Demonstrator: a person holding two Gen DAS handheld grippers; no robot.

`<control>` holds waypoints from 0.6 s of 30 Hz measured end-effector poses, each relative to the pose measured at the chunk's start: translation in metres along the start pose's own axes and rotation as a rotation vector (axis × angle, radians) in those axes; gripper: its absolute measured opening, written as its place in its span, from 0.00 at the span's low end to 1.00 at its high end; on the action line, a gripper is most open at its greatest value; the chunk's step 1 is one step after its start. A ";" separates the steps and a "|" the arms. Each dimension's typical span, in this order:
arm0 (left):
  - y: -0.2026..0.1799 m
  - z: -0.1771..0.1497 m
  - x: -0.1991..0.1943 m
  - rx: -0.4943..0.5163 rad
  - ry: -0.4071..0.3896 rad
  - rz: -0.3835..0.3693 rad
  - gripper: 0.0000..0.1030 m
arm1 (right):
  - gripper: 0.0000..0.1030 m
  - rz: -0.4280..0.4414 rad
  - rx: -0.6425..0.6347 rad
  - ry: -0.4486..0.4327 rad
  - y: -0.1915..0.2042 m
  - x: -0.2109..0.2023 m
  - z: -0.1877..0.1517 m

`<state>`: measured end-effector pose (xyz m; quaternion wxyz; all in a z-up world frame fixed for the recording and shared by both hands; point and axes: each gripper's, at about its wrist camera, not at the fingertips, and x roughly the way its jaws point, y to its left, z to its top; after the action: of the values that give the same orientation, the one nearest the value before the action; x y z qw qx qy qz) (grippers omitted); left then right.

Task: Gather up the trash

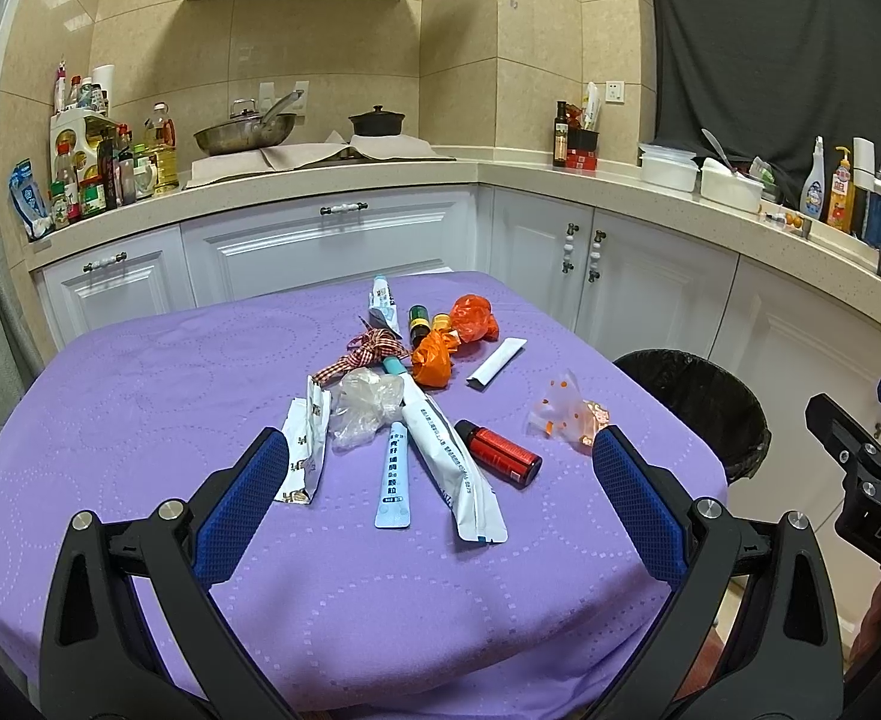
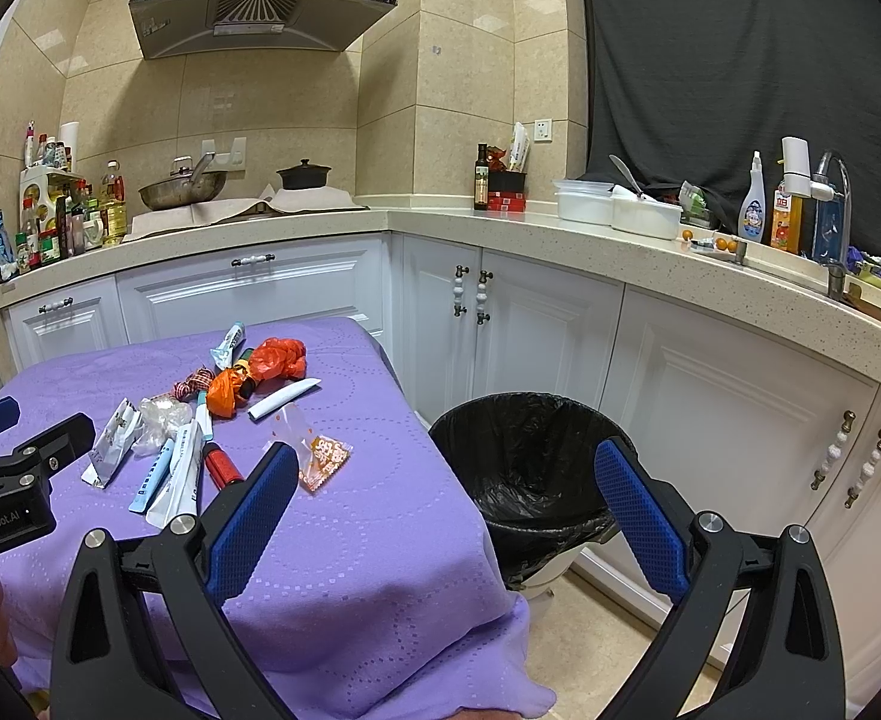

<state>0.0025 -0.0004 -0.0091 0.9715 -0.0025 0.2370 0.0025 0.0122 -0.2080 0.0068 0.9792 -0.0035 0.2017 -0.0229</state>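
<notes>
**Scattered trash on the purple-clothed table, before any pick**

*Left wrist view.* The trash lies in a loose cluster on the purple tablecloth [image 1: 140, 408], ahead of the left gripper [image 1: 440, 468], whose blue-padded fingers [image 1: 242, 504] are spread wide and hold nothing. Nearest the gap between the fingers are a long white foil sachet with printed text [image 1: 449, 468], its long axis running from far-left to near-right, a slim light-blue stick sachet [image 1: 393, 477] lying nearly along the line of approach, and a small red cylindrical bottle with a black cap [image 1: 503, 453] lying on its side, slanted toward the right finger. A clear snack bag with orange print [image 1: 566, 414] lies apart, toward the black-lined round waste bin [image 1: 704, 402] off the table's right edge.

*Right wrist view.* The right gripper [image 2: 446, 480], likewise wide open and empty, points between table edge and waste bin. The snack bag sits just beyond its left finger [image 2: 254, 516]; the bin lies ahead and to the right. By this judgement, the right gripper is nearer both snack bag and bin; the left is nearer the sachets.
</notes>
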 end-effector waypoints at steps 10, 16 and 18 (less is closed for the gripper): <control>0.001 -0.002 0.001 -0.001 0.003 -0.001 0.96 | 0.94 0.000 0.000 0.000 0.001 0.000 0.000; 0.001 -0.002 0.001 0.001 0.003 0.000 0.96 | 0.94 0.000 -0.001 0.000 0.002 0.002 -0.001; 0.001 -0.002 0.001 0.000 0.004 -0.001 0.96 | 0.94 0.000 -0.001 0.000 0.003 0.003 -0.002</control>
<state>0.0025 0.0005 -0.0111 0.9711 -0.0023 0.2387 0.0021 0.0146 -0.2054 0.0033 0.9791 -0.0040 0.2019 -0.0230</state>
